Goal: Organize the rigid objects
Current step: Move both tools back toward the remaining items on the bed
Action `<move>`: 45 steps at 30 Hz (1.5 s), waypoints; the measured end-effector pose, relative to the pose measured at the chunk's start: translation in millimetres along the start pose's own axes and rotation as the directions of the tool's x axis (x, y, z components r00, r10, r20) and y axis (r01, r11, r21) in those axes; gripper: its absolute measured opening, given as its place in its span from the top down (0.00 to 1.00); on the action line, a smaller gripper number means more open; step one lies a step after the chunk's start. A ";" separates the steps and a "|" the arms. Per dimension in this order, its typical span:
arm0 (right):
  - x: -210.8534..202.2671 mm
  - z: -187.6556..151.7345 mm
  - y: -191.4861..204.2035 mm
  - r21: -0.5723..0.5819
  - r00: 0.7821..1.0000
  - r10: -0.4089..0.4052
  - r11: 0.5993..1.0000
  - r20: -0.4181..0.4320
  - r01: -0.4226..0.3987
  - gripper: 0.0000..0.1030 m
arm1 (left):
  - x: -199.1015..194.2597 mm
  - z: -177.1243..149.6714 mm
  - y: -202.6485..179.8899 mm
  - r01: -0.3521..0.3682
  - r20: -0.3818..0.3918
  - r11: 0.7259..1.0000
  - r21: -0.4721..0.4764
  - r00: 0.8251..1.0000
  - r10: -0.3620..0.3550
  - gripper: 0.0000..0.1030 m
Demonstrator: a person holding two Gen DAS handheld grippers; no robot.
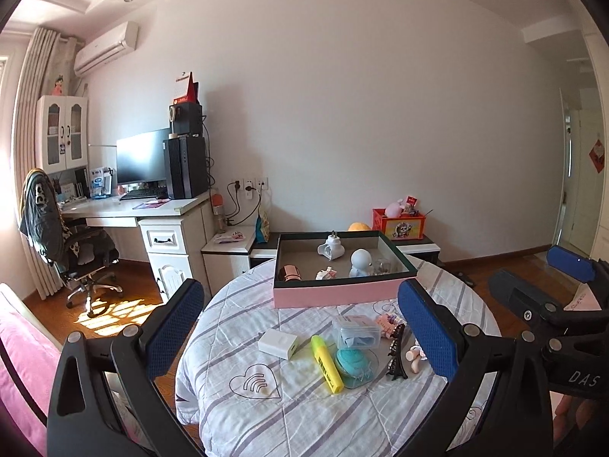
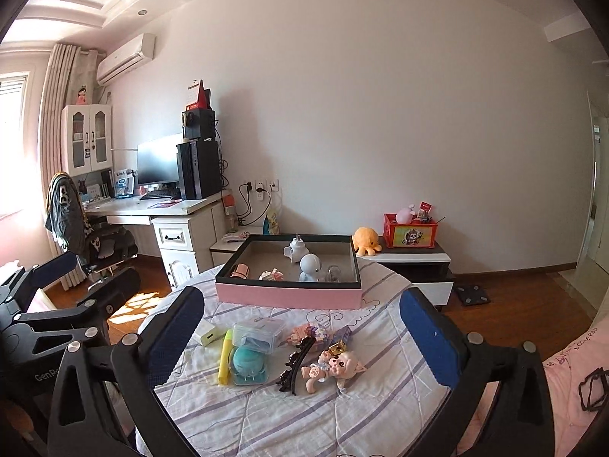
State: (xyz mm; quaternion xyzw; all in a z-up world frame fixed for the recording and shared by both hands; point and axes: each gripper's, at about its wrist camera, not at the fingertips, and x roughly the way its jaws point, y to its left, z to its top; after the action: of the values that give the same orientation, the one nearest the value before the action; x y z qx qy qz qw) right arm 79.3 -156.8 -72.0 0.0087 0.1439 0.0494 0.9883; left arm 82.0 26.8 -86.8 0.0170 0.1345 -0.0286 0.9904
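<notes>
A pink-sided box (image 1: 342, 297) stands at the far side of the round striped table (image 1: 266, 419). In it are a white astronaut figure (image 1: 361, 262), a white gadget (image 1: 330, 247) and a rose-gold item (image 1: 289, 274). In front lie a white charger (image 1: 277, 342), a yellow highlighter (image 1: 326, 363), a clear case (image 1: 356, 331), a teal disc (image 1: 352, 361), a black hair clip (image 2: 297, 361) and a pig figurine (image 2: 335, 367). My left gripper (image 1: 300, 287) and right gripper (image 2: 301, 294) hover side by side before the table, both open and holding nothing.
Beyond the table on the left are a desk (image 1: 152, 209) with a monitor, and an office chair (image 1: 76, 251). A low cabinet (image 2: 411, 259) carries a red toy box (image 2: 409, 230) and an orange plush. Pink bedding (image 2: 571, 381) lies at the right.
</notes>
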 end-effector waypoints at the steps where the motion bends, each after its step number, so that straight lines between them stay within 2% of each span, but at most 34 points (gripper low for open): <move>1: -2.2 0.6 0.6 -0.001 1.000 0.000 1.000 0.006 0.000 0.00 | -2.7 0.2 -0.1 -0.001 0.005 1.000 0.003 1.000 0.001 0.00; 13: -26.2 5.3 10.3 -0.014 0.999 -0.006 1.000 0.054 0.007 0.00 | -32.6 7.1 2.7 -0.034 0.093 0.999 0.010 0.995 0.033 0.00; 21: -26.5 5.0 12.1 -0.020 0.999 -0.010 1.000 0.053 0.012 0.00 | -32.3 6.6 3.6 -0.034 0.088 0.999 0.003 0.996 0.033 0.00; 30: -7.5 -3.7 9.9 -0.018 1.000 -0.006 1.000 0.006 0.006 0.00 | -12.7 -2.2 1.6 -0.027 0.051 1.000 0.005 0.998 0.027 0.00; 34: 11.0 -15.6 3.9 -0.019 0.999 -0.016 1.000 -0.051 0.015 0.00 | 11.2 -16.5 9.0 0.013 -0.032 1.000 -0.014 0.999 -0.013 0.00; 37: 26.8 -30.1 -5.8 -0.004 0.994 -0.029 1.000 -0.104 0.029 0.00 | 33.7 -31.7 20.8 0.002 -0.114 0.999 -0.042 0.994 -0.006 0.00; 41: 50.9 -52.5 -19.7 0.018 0.982 -0.040 0.999 -0.185 0.044 0.00 | 60.8 -54.4 32.5 -0.012 -0.206 0.998 -0.067 0.979 -0.003 0.00; 45: 78.1 -75.1 -34.1 0.041 0.960 -0.043 0.998 -0.276 0.057 0.00 | 87.4 -76.1 31.6 -0.007 -0.297 0.998 -0.064 0.955 -0.013 0.00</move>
State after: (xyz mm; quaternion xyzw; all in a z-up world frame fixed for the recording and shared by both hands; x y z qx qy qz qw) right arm 135.6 -182.6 -167.1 0.0220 0.2811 0.0217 0.9592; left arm 147.8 56.9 -182.6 -0.0111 0.2830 -0.0228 0.9588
